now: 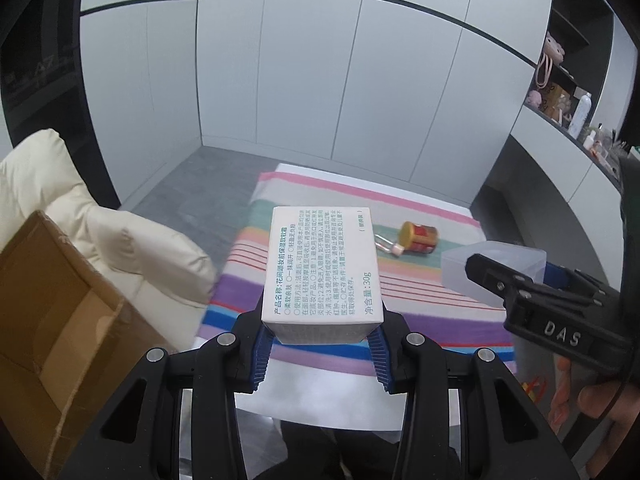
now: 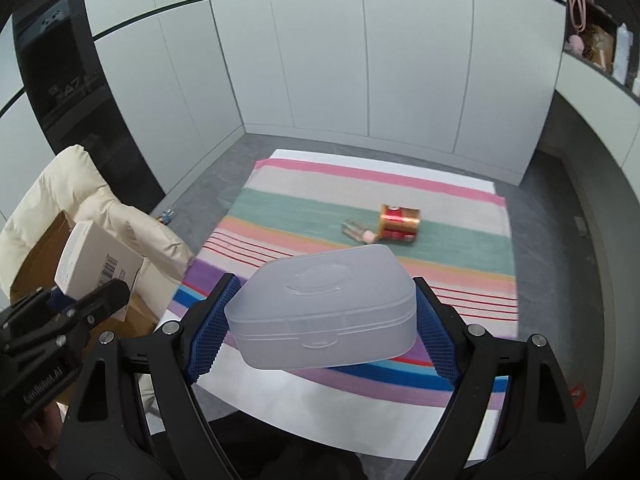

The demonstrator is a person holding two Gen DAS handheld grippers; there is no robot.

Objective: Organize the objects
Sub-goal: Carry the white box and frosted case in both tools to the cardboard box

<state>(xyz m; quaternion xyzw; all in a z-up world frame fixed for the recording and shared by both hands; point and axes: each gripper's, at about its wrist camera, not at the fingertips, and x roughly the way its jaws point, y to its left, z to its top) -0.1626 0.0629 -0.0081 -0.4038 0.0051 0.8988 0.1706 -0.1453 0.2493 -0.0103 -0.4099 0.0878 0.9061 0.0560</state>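
Note:
My left gripper (image 1: 320,344) is shut on a white carton (image 1: 322,268) printed with green text, held in the air above the striped cloth (image 1: 304,300). From the right wrist view the same carton (image 2: 96,260) shows at the far left, near a cardboard box. My right gripper (image 2: 320,328) is shut on a translucent plastic case (image 2: 324,308), its blue pads pressing both ends. That case (image 1: 492,268) appears at the right in the left wrist view. On the cloth lie a red and gold jar (image 2: 400,222) on its side and a small clear bottle (image 2: 358,232) next to it.
An open cardboard box (image 1: 60,320) stands at the left beside a cream padded cushion (image 1: 132,240). The striped cloth (image 2: 360,200) covers a white table (image 2: 320,412). White cupboard doors close off the back. Cluttered shelves (image 1: 568,108) run along the right.

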